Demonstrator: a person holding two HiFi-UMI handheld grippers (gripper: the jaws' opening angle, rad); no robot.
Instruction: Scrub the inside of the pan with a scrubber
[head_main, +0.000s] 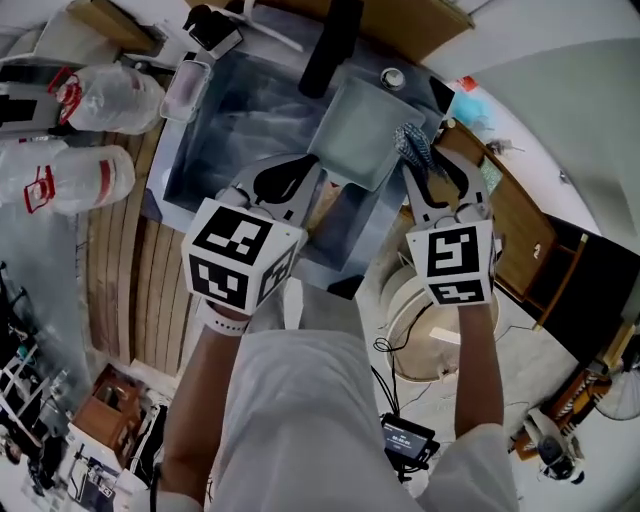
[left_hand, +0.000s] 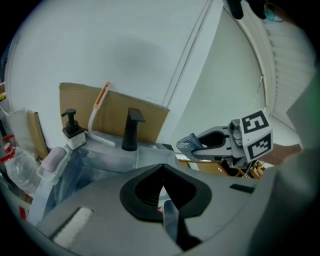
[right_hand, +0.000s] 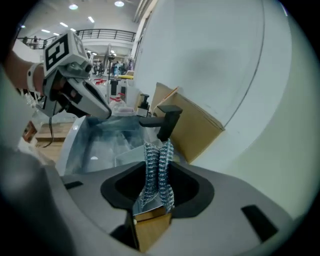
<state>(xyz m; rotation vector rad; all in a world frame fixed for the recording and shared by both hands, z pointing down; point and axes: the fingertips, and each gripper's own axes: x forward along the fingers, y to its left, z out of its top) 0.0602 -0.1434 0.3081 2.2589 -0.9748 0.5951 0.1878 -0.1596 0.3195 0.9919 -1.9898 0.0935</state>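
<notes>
Both forearms are being stretched forward over the sink (head_main: 215, 120). The left gripper (head_main: 310, 178) is being kept clenched on the near edge of the pan (head_main: 362, 132), which is being held tilted above the basin. The scrubber (head_main: 413, 146) is being pinched in the right gripper (head_main: 432, 170), just beside the pan's right rim. The sink is being flanked by a slatted wooden counter (head_main: 115, 270) carrying plastic bottles (head_main: 95, 100). A black faucet (head_main: 330, 45) and a soap dispenser (head_main: 212, 30) are being seen behind.

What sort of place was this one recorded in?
Probably a mock kitchen corner inside a large hall: a sink with a black faucet, a soap pump bottle at its edge, a cardboard sheet as backsplash, and open floor under ceiling lights beyond.
</notes>
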